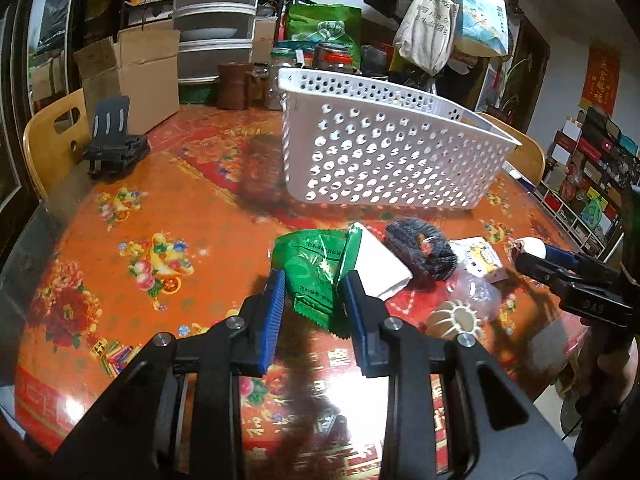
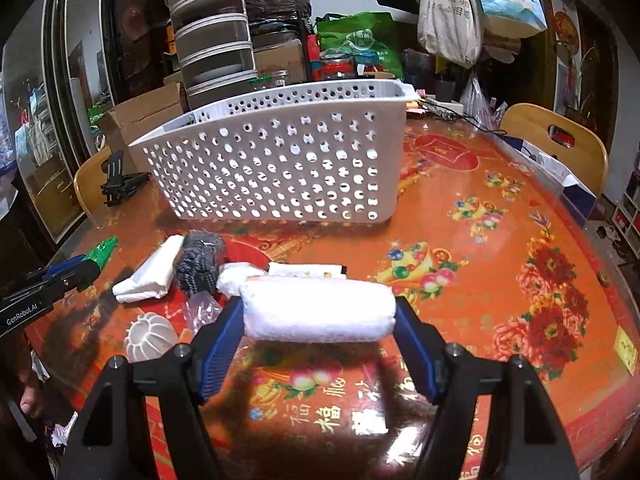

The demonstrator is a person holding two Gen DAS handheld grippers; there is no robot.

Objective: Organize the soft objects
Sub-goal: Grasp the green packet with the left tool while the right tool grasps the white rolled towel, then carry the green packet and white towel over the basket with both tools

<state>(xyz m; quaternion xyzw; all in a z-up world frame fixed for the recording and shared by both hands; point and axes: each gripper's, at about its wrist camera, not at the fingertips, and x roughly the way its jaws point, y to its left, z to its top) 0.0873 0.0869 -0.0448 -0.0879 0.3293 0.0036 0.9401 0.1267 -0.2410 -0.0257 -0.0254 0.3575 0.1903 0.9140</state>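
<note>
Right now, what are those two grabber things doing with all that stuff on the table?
A person is sorting soft things. The left gripper has its fingers closed on a green plastic packet. The right gripper holds a rolled white towel above the table. The white perforated basket waits behind them; other items lie on the table.

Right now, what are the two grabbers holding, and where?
The left gripper pinches the crinkly green plastic packet across its lower end. The right gripper squeezes the rolled white fluffy towel at its two ends.
</note>
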